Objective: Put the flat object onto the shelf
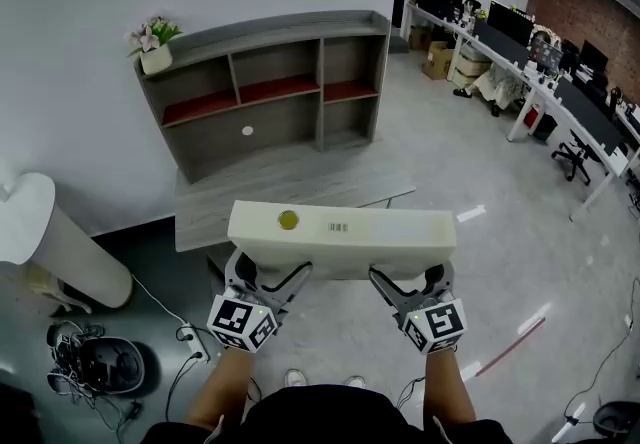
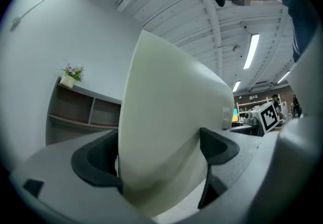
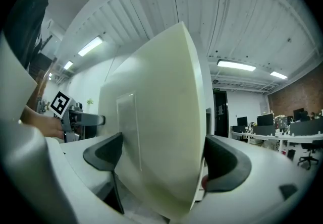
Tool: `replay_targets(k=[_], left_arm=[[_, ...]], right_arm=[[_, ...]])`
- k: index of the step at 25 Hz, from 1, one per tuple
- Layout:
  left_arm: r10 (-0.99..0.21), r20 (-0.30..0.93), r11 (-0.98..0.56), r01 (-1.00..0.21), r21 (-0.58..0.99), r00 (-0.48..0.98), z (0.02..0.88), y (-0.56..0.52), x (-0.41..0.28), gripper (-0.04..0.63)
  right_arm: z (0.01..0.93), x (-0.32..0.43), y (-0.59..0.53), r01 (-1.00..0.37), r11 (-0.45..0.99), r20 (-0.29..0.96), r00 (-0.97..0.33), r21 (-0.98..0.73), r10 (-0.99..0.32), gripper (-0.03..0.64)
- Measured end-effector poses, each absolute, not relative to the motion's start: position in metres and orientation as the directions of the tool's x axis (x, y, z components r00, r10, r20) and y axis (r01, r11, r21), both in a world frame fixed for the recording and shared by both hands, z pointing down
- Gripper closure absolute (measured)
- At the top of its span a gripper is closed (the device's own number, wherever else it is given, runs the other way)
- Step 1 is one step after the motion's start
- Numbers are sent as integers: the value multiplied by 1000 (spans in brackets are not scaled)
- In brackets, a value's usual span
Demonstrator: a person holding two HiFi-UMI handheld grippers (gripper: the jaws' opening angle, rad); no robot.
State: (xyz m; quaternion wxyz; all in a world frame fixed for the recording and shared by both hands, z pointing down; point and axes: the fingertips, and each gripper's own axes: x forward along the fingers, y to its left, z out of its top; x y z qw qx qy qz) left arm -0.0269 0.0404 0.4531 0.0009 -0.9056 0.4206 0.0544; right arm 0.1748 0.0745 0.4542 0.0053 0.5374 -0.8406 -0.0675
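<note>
In the head view, the tips of both grippers were hidden behind the near edge of the flat object (image 1: 340, 232), and its bottom side could not be seen at all. The print on the small label (image 1: 338, 227) on top was too tiny to read. The big pale slab also covered part of the low grey platform (image 1: 210, 207) in front of the shelf (image 1: 270, 97). In the two gripper views the slab filled the middle and blocked most of the room behind it. In the left gripper view only the left part of the shelf showed. The left gripper (image 1: 270, 277) had its jaws spread very wide, and the dark pads pressed on both sides of the thick slab. The right gripper (image 1: 410, 280) was spread wide too and was clamped on the slab the same way. The flat object was up in the air above the floor (image 1: 480, 162), near the shelf but not touching it. Its long side ran from left to right in front of the person, with its wide face turned up. A yellow spot (image 1: 288, 221) sat on top, closer to the left end. A flower pot (image 1: 155, 50) stood on the top left corner of the shelf.
</note>
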Motion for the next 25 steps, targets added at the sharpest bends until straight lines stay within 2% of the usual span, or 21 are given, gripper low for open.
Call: replay_targets(k=[14,25], left_arm=[[-786,-150,-611,-790,40,600,447,19,-78,92],[-788,-171,-604,-796,34,591,444,-4,-124,92]], right_arm=[[456,129,48,-898,440,-92,-439,11,-894,123],[451,84,22,-895,445,-97,-446,31,-890,123]])
